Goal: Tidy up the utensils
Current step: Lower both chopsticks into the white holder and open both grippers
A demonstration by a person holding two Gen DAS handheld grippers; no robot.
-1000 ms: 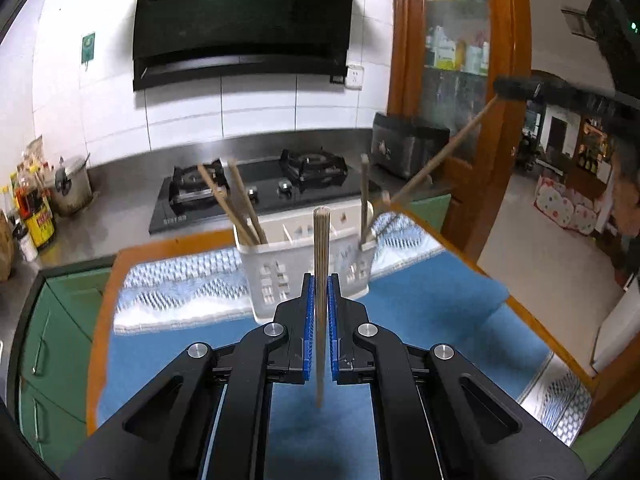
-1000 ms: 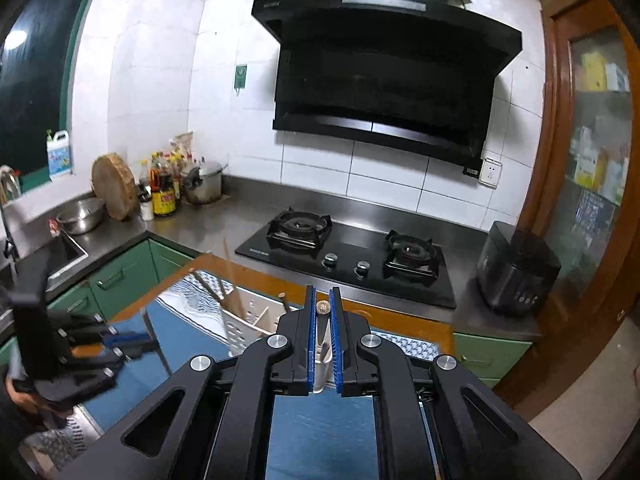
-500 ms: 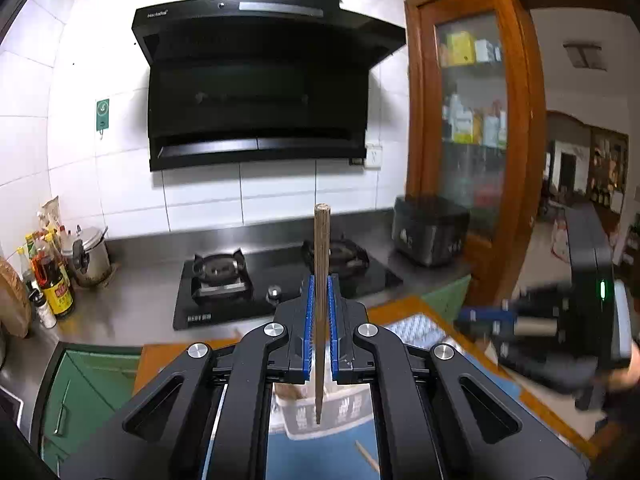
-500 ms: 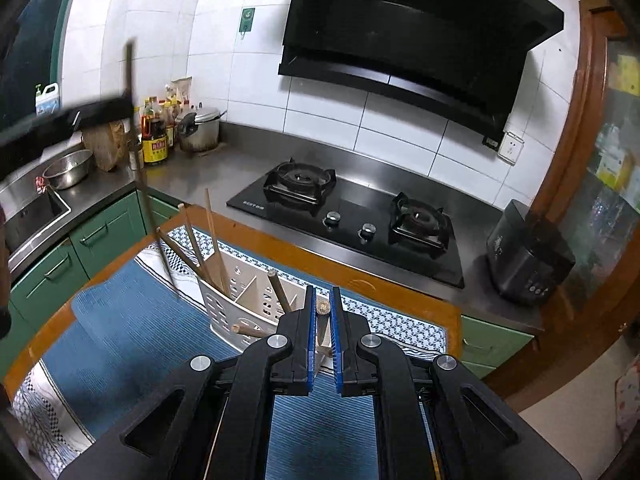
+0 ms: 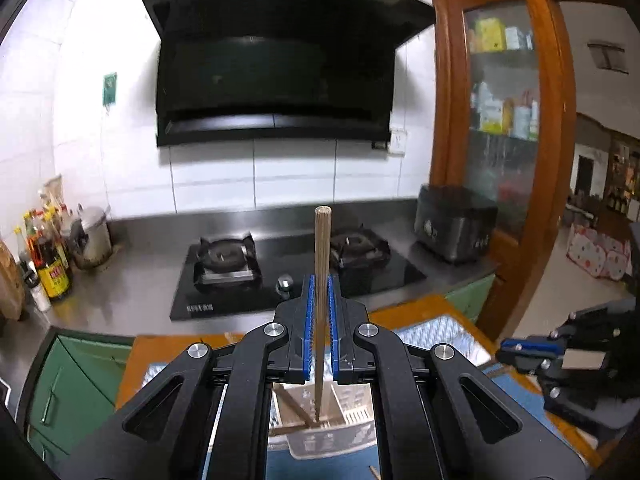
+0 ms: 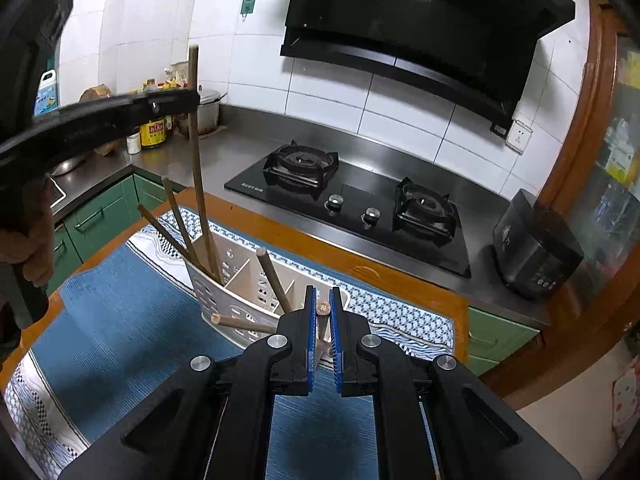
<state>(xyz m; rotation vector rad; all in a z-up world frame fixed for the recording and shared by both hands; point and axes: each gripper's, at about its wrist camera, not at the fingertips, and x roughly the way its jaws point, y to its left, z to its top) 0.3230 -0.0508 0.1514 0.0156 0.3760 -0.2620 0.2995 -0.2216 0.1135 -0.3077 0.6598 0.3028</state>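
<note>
The left gripper (image 5: 321, 312) is closed on a wooden chopstick (image 5: 321, 280). The stick stands upright between the blue pads (image 5: 307, 328); its round top is well above the jaws, and its lower end goes down into the white holder (image 5: 320, 444) below, in the compartment at the holder's left end, where two more sticks (image 6: 182, 228) lean.

The right gripper (image 6: 322, 332) is also closed on a chopstick (image 6: 322, 309). Only the stick's round end shows between the tips of the jaws, and a short part below it. This stick is above the right end of the holder (image 6: 224, 300). Whether its lower end is already inside a compartment, I cannot tell.

One more stick (image 6: 274, 280) leans in a middle compartment. The holder stands on a blue mat (image 6: 120, 320).
</note>
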